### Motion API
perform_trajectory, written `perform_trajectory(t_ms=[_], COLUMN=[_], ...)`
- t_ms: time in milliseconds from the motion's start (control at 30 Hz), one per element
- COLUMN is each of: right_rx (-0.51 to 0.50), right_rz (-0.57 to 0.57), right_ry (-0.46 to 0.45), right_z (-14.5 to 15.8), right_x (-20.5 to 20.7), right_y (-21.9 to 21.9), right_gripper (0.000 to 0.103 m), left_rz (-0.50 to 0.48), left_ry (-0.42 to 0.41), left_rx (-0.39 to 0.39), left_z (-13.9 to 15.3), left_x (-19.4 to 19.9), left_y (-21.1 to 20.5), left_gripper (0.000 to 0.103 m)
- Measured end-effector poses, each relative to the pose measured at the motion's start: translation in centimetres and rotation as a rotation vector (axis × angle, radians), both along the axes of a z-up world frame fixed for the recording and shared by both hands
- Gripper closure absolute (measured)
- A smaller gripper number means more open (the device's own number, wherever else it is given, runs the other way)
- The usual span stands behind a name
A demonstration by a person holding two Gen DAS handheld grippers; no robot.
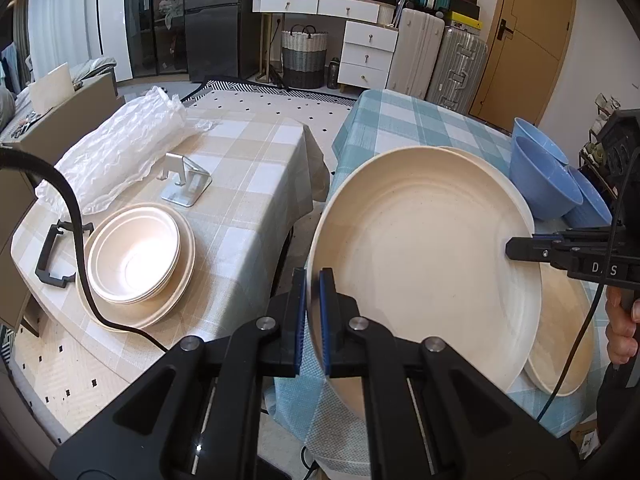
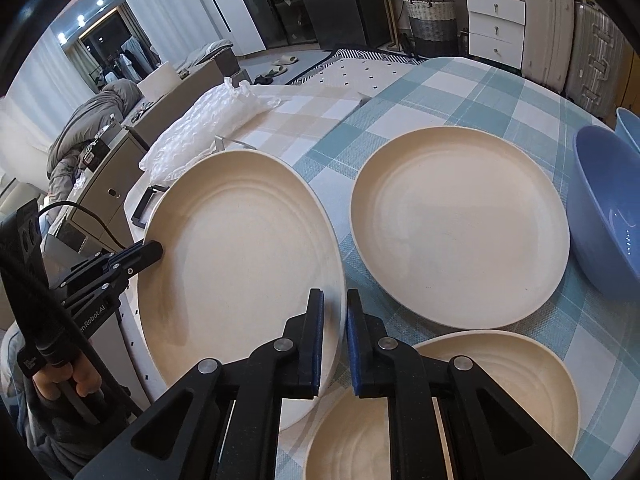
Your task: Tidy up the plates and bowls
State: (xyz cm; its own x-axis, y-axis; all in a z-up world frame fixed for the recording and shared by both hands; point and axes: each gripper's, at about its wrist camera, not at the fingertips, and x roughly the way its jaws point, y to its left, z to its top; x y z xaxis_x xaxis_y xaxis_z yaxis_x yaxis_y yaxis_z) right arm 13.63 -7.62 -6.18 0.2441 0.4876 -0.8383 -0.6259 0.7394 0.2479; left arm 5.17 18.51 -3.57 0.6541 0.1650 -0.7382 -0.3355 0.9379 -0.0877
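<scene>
A large cream plate [image 1: 424,272] [image 2: 240,272] hangs tilted above the left edge of the blue-checked table [image 1: 384,120]. My left gripper [image 1: 313,276] [image 2: 154,249] is shut on its left rim. My right gripper [image 2: 334,296] [image 1: 514,248] is shut on the opposite rim. Two more cream plates [image 2: 460,232] [image 2: 520,376] lie on the blue cloth. Blue bowls [image 1: 540,176] [image 2: 608,208] stand nested at the table's right. On the beige-checked table [image 1: 248,168], nested cream bowls [image 1: 136,256] rest on a cream plate [image 1: 180,300].
Bubble wrap [image 1: 120,152], a metal stand [image 1: 186,184] and a black frame [image 1: 48,256] lie on the beige table. A black cable [image 1: 80,240] crosses in front of the bowl stack. A narrow gap [image 1: 320,152] separates the two tables. A hand [image 1: 620,332] grips the right handle.
</scene>
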Motion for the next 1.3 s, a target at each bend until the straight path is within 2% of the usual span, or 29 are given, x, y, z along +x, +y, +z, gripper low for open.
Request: perform_trajectory(t_ms=[367, 700, 1067, 1300], right_rx=[0.009, 0.006, 0.012, 0.007], right_rz=[-0.07, -0.181, -0.272, -0.304], right_ry=[-0.021, -0.022, -0.022, -0.013], right_z=[2.4, 2.8, 2.8, 2.2], right_x=[-0.2, -0.8, -2.1, -2.7], right_y=[-4.5, -11.8, -19.3, -21.7], right_gripper=[0.092, 0.092, 0.092, 0.092], left_rz=[-0.074, -0.193, -0.296, -0.331], left_ry=[-0.021, -0.013, 0.012, 0.04], left_rx=[0.001, 0.012, 0.016, 0.021], left_z=[2.1, 3.1, 2.9, 1.7], left_x=[1.8, 4.5, 6.4, 6.9], left_y=[-4.0, -11.0, -17.9, -20.0], left_gripper=[0.1, 0.1, 0.1, 0.099])
